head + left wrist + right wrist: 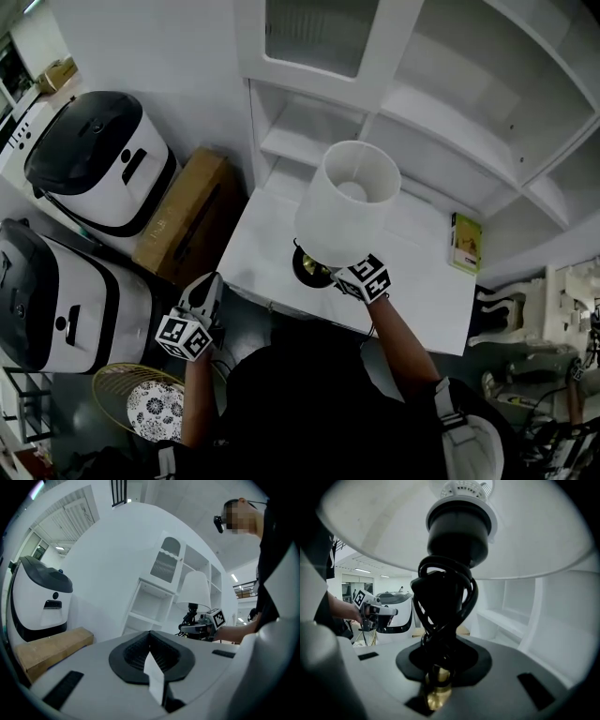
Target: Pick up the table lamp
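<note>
Found the table lamp (345, 202) in the right gripper (362, 279), upright over the near part of the white table (422, 291), with the shade topmost and the dark round base (309, 267) peeping out under the shade's rim in the head view.

Read the grip from the right gripper view: jaws drawn narrow and pressed onto the brass stem (436, 693), with loops of black cord (443, 602) wound round the stem just above the pads. Judged the spot well chosen, being the only slim, firm part on offer. The shade is too wide and too soft to pinch, and holding beneath it keeps the weight hanging straight.

Could not settle whether the base rests on the table or hangs clear of it. Looks clear, but only as a guess.

Noted the left gripper (192, 323) off the table's left corner, well apart from the lamp and near the cardboard box (183, 216). Jaws together in its own view, nothing of the lamp between them, only a white tab (154, 679) at the seam. Judged it parked aside on purpose, out of the lamp's way yet free to steady the shade or base.

Flagged for the lift: cord loops under the pads liable to slip, a top-heavy shade, and the shelf unit (441, 122) just behind. Also logged a small green book (466, 242) on the table to the right — well apart from the lamp.
</note>
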A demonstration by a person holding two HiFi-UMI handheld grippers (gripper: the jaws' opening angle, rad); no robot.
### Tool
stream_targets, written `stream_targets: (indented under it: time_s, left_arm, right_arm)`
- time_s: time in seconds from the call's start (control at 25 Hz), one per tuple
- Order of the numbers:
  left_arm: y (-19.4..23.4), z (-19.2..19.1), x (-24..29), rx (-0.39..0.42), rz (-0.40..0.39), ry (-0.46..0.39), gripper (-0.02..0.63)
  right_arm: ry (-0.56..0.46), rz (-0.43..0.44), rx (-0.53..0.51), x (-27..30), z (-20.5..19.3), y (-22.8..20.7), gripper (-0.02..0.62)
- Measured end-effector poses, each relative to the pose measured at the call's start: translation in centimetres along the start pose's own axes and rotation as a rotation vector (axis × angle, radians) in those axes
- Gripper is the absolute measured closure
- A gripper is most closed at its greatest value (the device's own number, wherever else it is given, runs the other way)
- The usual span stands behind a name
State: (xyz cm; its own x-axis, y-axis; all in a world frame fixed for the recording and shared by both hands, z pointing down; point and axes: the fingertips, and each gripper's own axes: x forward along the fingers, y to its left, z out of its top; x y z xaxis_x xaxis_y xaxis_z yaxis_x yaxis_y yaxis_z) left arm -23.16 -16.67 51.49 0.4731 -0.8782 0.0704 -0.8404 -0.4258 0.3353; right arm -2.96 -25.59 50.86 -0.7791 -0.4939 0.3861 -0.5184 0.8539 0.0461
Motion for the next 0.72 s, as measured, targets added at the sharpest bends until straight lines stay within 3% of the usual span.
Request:
stream_targets:
  time_s: [0.72]
  left_arm:
    - [2.0,-0.6,0.3,-0.007,-0.011,0.022,0.595]
  right_arm:
    - [0.03,-0.006,-0.032,0.5,2.2,0.4,0.515]
